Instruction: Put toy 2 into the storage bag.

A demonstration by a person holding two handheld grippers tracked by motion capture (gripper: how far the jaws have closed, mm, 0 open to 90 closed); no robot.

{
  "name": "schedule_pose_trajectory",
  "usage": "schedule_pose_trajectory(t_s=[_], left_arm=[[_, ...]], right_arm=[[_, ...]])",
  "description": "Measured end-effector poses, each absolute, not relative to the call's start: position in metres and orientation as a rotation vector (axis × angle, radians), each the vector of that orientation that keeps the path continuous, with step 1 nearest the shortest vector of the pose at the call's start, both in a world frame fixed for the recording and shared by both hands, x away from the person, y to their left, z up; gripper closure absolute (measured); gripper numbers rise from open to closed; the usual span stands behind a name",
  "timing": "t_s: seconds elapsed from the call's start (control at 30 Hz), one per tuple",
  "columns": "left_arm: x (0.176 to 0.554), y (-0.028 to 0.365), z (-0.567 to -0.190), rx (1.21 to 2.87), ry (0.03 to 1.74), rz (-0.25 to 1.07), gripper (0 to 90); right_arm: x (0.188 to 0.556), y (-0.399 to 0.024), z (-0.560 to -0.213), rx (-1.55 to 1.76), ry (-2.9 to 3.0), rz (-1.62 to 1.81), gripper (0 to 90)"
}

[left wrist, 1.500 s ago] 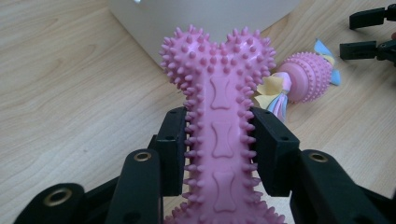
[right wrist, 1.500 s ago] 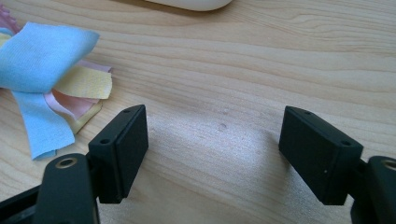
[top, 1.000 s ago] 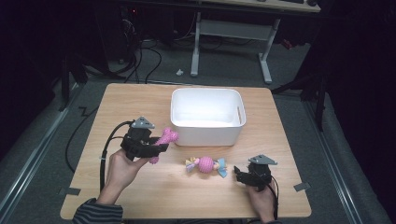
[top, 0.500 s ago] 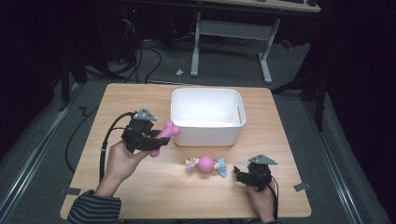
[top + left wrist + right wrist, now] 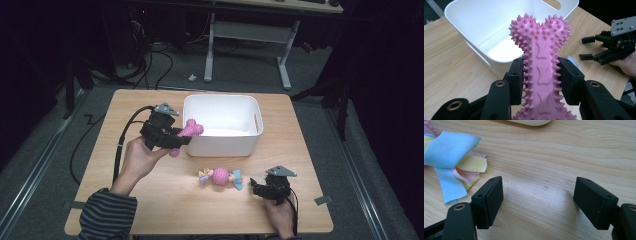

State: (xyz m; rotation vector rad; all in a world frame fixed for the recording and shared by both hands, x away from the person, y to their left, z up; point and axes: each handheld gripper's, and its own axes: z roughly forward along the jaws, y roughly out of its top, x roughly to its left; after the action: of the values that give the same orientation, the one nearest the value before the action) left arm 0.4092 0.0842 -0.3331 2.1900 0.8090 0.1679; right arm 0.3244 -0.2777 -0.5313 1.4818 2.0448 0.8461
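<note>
Your left gripper (image 5: 541, 82) clamps a nubby pink rubber bone (image 5: 541, 62), centre frame; your right gripper (image 5: 537, 197) gapes wide over woodgrain.

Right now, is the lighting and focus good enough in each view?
High view: table lit, surroundings nearly black. Left gripper view: pink spiked bone sharp, white bin bright with its inside somewhat washed out. Right gripper view: wood grain crisp, and the fabric strips look sharp too.
</note>
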Motion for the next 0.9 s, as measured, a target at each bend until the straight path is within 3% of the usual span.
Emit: schedule_pose_trajectory(t_s=[0.9], left_arm=[[0.452, 0.051, -0.325, 2.209, 0.809, 0.157, 58.6]], right_arm=[[0.324, -0.277, -0.531, 1.483, 2.049, 0.848, 24.0]])
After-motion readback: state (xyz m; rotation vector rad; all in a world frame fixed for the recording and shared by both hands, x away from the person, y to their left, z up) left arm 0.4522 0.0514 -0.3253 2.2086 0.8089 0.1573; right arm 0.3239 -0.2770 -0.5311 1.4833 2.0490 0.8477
